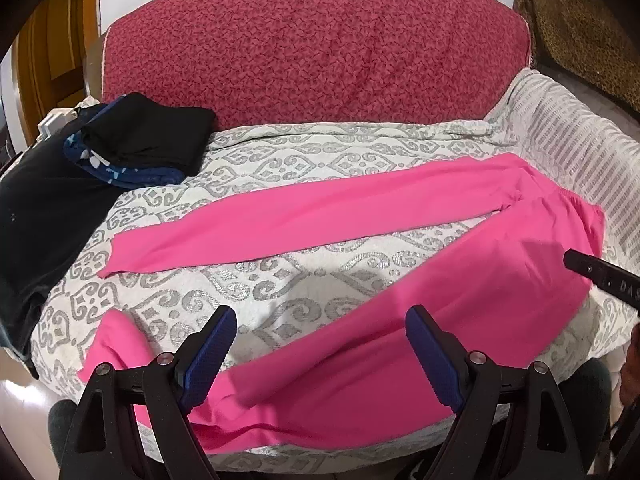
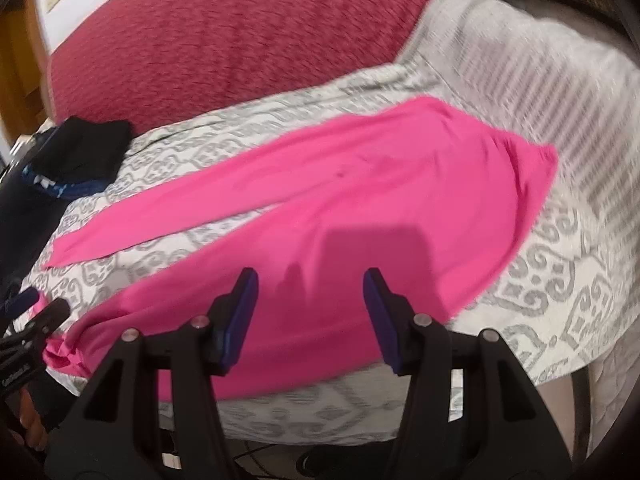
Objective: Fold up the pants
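Bright pink pants (image 1: 360, 216) lie flat on a white and grey patterned cover (image 1: 248, 168), waistband at the right, the two legs spread apart toward the left. My left gripper (image 1: 320, 332) is open and empty, above the near leg close to its cuff end. My right gripper (image 2: 310, 292) is open and empty, above the near leg's thigh part (image 2: 360, 216). The right gripper's tip shows at the right edge of the left wrist view (image 1: 600, 276). The left gripper shows at the left edge of the right wrist view (image 2: 36, 320).
A pile of folded black and dark blue clothes (image 1: 144, 140) sits at the back left, with a black garment (image 1: 44, 216) spread beside it. A red patterned backrest (image 1: 312, 48) rises behind. The cover's near edge (image 1: 320, 456) drops off below the grippers.
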The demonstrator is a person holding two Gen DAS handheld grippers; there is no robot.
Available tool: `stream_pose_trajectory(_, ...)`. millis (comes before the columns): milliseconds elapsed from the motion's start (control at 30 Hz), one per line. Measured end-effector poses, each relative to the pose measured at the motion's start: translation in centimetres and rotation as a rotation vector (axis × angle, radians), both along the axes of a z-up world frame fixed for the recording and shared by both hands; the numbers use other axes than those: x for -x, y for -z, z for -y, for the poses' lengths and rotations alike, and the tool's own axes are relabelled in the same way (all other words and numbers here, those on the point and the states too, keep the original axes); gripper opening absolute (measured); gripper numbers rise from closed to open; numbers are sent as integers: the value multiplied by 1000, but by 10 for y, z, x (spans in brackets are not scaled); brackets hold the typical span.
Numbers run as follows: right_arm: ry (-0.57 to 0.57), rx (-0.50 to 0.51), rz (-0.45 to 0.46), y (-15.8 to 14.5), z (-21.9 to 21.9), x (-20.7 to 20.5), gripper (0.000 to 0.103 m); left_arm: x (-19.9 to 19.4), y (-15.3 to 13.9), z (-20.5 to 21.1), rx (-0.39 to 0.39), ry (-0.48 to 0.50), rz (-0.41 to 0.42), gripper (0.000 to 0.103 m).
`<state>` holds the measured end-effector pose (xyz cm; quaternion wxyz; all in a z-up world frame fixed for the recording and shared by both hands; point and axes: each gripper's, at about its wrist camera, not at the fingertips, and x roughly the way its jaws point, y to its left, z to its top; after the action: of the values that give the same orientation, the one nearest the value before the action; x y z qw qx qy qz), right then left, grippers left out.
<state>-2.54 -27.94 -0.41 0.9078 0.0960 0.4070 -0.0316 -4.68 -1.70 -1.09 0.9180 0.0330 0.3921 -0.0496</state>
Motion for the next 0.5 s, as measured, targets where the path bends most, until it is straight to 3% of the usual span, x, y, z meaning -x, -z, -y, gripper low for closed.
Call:
stream_pose_trajectory(167, 54, -55, -37, 5, 36, -2, 56, 8, 1, -5, 93, 85, -50, 88)
stream_pose_trajectory(300, 110, -109, -73, 7, 67, -1, 56, 27, 7, -13, 171, 200, -126, 80)
stream_pose_trajectory(400, 141, -99, -74, 8, 78, 3, 56, 39, 19, -25, 183, 198, -198, 70)
stream_pose_trajectory(500, 150, -113, -76, 12, 84, 4, 57, 44, 32, -45, 217, 152, -269, 67)
